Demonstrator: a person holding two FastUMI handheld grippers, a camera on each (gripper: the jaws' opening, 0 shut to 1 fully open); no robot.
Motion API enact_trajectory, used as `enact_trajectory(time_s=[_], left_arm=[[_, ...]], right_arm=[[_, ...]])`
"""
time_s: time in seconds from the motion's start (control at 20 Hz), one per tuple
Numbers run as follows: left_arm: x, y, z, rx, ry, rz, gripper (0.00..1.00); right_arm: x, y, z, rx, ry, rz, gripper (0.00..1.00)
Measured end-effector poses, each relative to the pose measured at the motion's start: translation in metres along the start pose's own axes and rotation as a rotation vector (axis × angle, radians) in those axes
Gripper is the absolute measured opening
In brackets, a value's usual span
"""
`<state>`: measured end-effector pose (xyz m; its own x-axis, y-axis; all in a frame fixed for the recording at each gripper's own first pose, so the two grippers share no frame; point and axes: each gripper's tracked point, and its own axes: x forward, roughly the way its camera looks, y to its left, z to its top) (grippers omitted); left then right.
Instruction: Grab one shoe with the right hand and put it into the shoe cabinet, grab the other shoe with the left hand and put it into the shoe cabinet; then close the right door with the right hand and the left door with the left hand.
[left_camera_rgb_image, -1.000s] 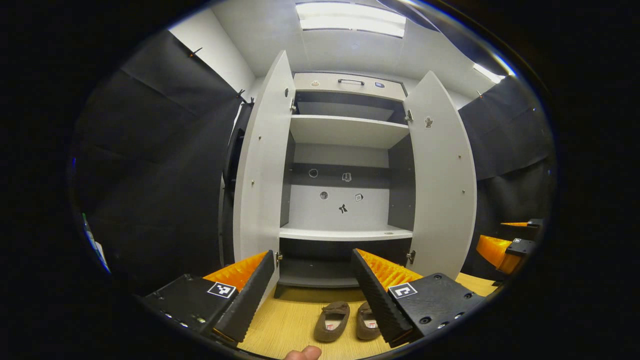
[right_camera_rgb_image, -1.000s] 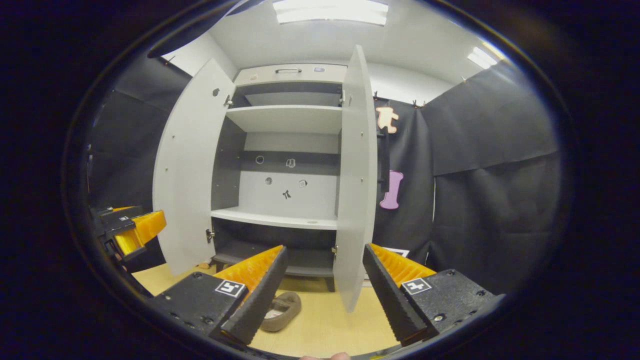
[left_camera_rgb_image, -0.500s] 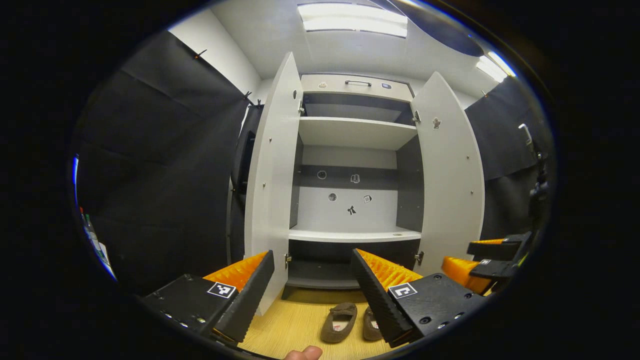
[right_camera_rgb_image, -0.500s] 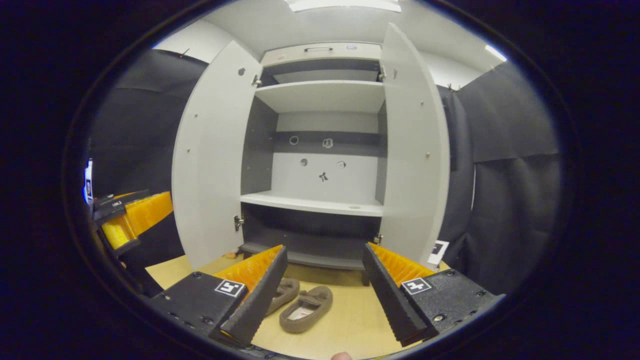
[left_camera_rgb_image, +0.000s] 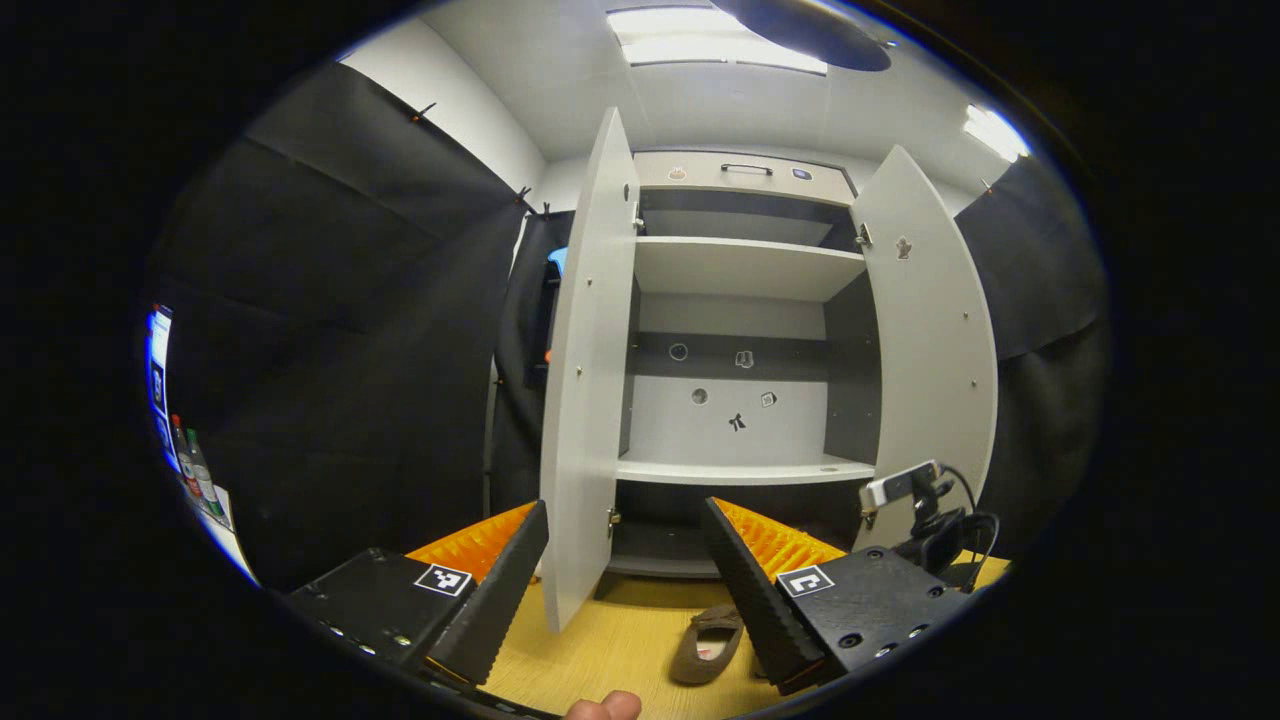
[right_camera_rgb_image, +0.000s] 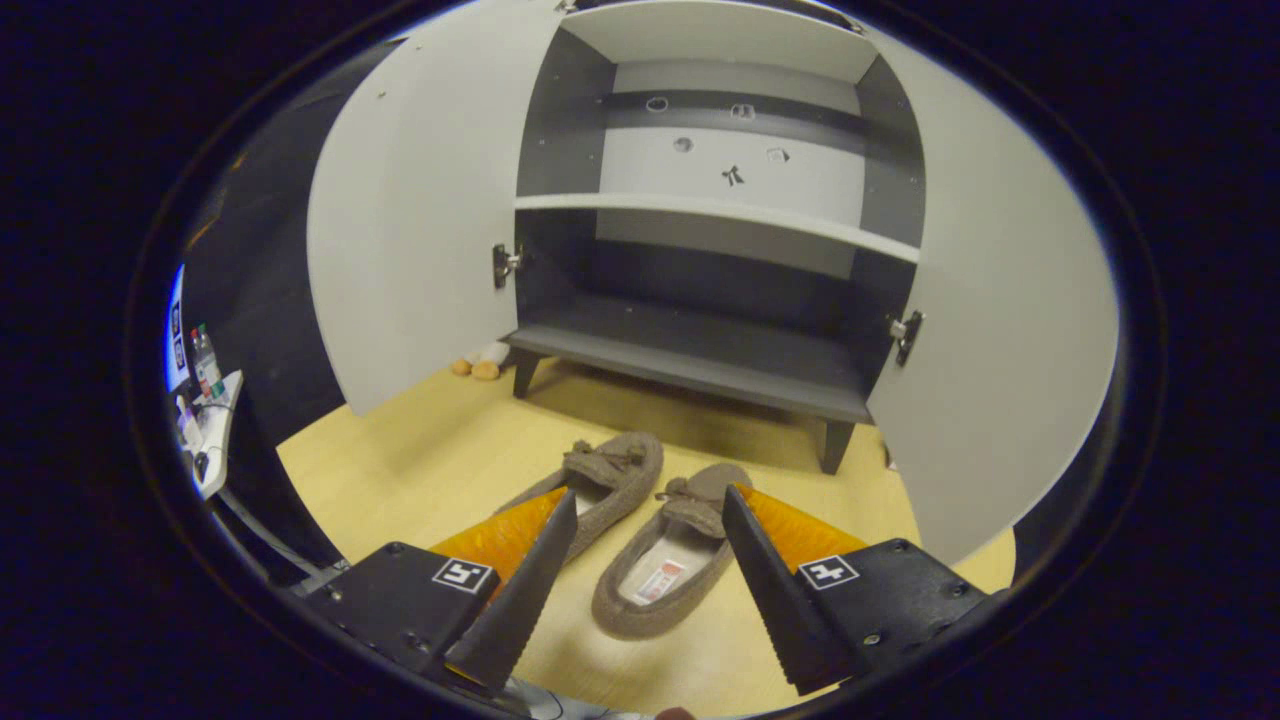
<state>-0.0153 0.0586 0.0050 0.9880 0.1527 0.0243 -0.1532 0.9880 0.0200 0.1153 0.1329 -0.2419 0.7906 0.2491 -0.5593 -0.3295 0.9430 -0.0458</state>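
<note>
Two brown slippers lie side by side on the wooden floor in front of the open shoe cabinet (right_camera_rgb_image: 690, 350). In the right gripper view my right gripper (right_camera_rgb_image: 649, 492) is open, low over the pair; the right slipper (right_camera_rgb_image: 660, 565) lies between its fingers and the left slipper (right_camera_rgb_image: 605, 478) sits by its left finger. Neither finger touches a shoe. In the left gripper view my left gripper (left_camera_rgb_image: 624, 503) is open and empty, held higher and further back, with one slipper (left_camera_rgb_image: 705, 645) partly hidden behind its right finger. Both doors, left door (left_camera_rgb_image: 590, 380) and right door (left_camera_rgb_image: 935, 340), stand wide open.
The cabinet has a dark bottom shelf (right_camera_rgb_image: 700, 355) on short legs and a white shelf (right_camera_rgb_image: 710, 215) above it. Small round objects (right_camera_rgb_image: 478, 366) lie on the floor at the cabinet's left foot. A side table with bottles (right_camera_rgb_image: 205, 410) stands far left. Cables and a small camera (left_camera_rgb_image: 925, 510) show low right.
My right gripper has dropped and tilted down toward the slippers, which now lie close under its fingers. My left gripper has shifted left, so the left door's edge faces it.
</note>
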Motion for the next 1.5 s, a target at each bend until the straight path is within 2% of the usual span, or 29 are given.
enact_trajectory(time_s=[0.2, 0.25, 0.3, 0.35, 0.45, 0.55, 0.7, 0.75, 0.85, 0.9, 0.95, 1.0, 1.1, 1.2, 1.5], left_arm=[[-0.002, 0.014, -0.009, -0.012, 0.033, 0.027, 0.95], [-0.003, 0.017, -0.01, -0.017, 0.038, 0.029, 0.95], [-0.003, 0.019, -0.01, -0.017, 0.038, 0.034, 0.95], [-0.003, 0.02, -0.009, -0.015, 0.035, 0.04, 0.95], [-0.003, 0.021, -0.007, -0.008, 0.029, 0.04, 0.95], [-0.004, 0.022, -0.007, -0.002, 0.029, 0.04, 0.95], [-0.002, 0.024, -0.009, 0.003, 0.036, 0.046, 0.95], [-0.002, 0.025, -0.01, 0.002, 0.038, 0.049, 0.95], [-0.001, 0.025, -0.013, 0.001, 0.046, 0.05, 0.95], [0.0, 0.025, -0.012, 0.001, 0.047, 0.05, 0.95], [0.001, 0.025, -0.012, 0.001, 0.046, 0.047, 0.95], [0.001, 0.024, -0.012, 0.001, 0.045, 0.045, 0.95], [0.002, 0.021, -0.011, 0.001, 0.044, 0.037, 0.95], [0.004, 0.017, -0.011, -0.002, 0.046, 0.026, 0.95], [0.005, 0.001, -0.01, -0.001, 0.041, -0.013, 0.95]], right_arm=[[0.029, 0.006, -0.026, -0.038, 0.08, 0.001, 0.9], [0.037, 0.003, -0.033, -0.047, 0.111, -0.02, 0.87], [0.046, 0.0, -0.041, -0.048, 0.146, -0.036, 0.81], [0.053, 0.001, -0.046, -0.035, 0.175, -0.031, 0.76], [0.068, 0.005, -0.06, 0.001, 0.229, -0.02, 0.75], [0.078, 0.005, -0.071, 0.03, 0.274, -0.022, 0.66], [0.088, 0.003, -0.072, 0.023, 0.257, -0.044, 0.57], [0.09, 0.002, -0.074, 0.009, 0.252, -0.051, 0.51], [0.091, -0.002, -0.074, -0.008, 0.236, -0.082, 0.5], [0.09, -0.004, -0.071, -0.009, 0.225, -0.09, 0.4], [0.093, -0.005, -0.074, -0.003, 0.217, -0.081, 0.35], [0.091, -0.005, -0.073, 0.005, 0.214, -0.07, 0.27], [0.09, -0.008, -0.07, 0.038, 0.207, -0.054, 0.19], [0.086, -0.01, -0.067, 0.04, 0.181, -0.036, 0.06], [0.039, -0.032, -0.015, -0.035, -0.011, -0.039, 0.05]])
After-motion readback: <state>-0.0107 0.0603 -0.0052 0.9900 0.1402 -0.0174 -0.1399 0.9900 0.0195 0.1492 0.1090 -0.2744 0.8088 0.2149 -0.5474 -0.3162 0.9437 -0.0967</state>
